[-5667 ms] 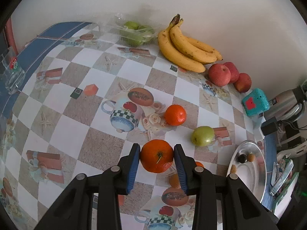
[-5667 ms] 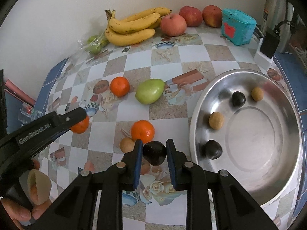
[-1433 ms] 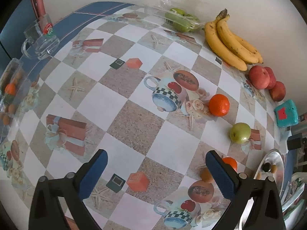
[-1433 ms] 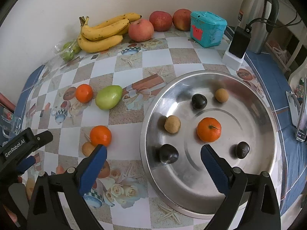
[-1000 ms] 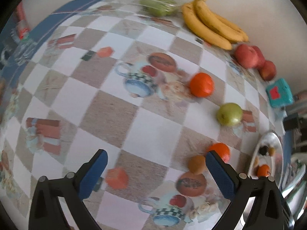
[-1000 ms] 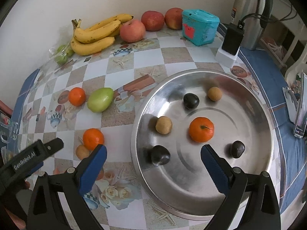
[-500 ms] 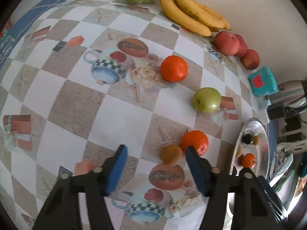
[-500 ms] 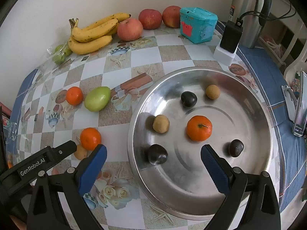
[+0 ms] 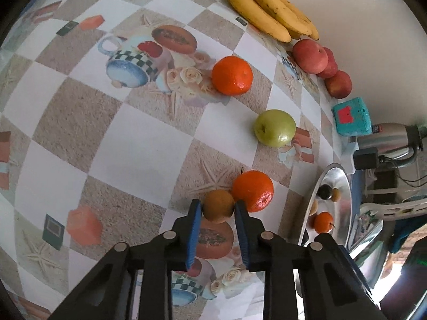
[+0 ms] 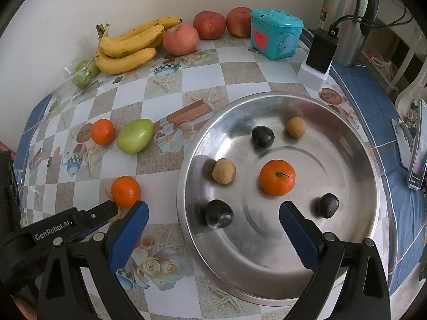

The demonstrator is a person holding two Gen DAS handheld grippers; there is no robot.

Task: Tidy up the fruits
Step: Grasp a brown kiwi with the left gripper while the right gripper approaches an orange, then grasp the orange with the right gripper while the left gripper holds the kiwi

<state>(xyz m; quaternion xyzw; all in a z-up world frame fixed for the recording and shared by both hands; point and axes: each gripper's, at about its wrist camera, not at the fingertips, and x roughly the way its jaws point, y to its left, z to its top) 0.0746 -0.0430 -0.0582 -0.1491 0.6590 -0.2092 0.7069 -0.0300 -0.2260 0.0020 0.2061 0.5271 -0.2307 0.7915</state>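
Observation:
My left gripper [image 9: 217, 209] is shut on a small brown round fruit [image 9: 218, 204] that rests on the tablecloth, touching an orange [image 9: 253, 190]. A second orange [image 9: 231, 75] and a green apple [image 9: 275, 128] lie farther off. My right gripper [image 10: 213, 222] is open and empty above the near rim of the steel bowl [image 10: 355, 264]. The bowl holds an orange [image 10: 277, 177], two tan fruits [image 10: 223, 171] and three dark plums [image 10: 218, 213]. The left gripper's arm [image 10: 72, 222] shows in the right wrist view beside an orange [image 10: 125, 190].
Bananas [image 10: 128, 46], red apples [image 10: 181, 39] and bagged green fruit [image 10: 84, 73] line the wall. A teal box [image 10: 276, 37], a charger [image 10: 319, 53] and a steel flask [image 10: 347, 18] stand at the back right. A phone [image 10: 417, 154] lies right of the bowl.
My left gripper has moved in to the small brown fruit and closed on it. My right gripper has stayed open over the bowl, hardly moving.

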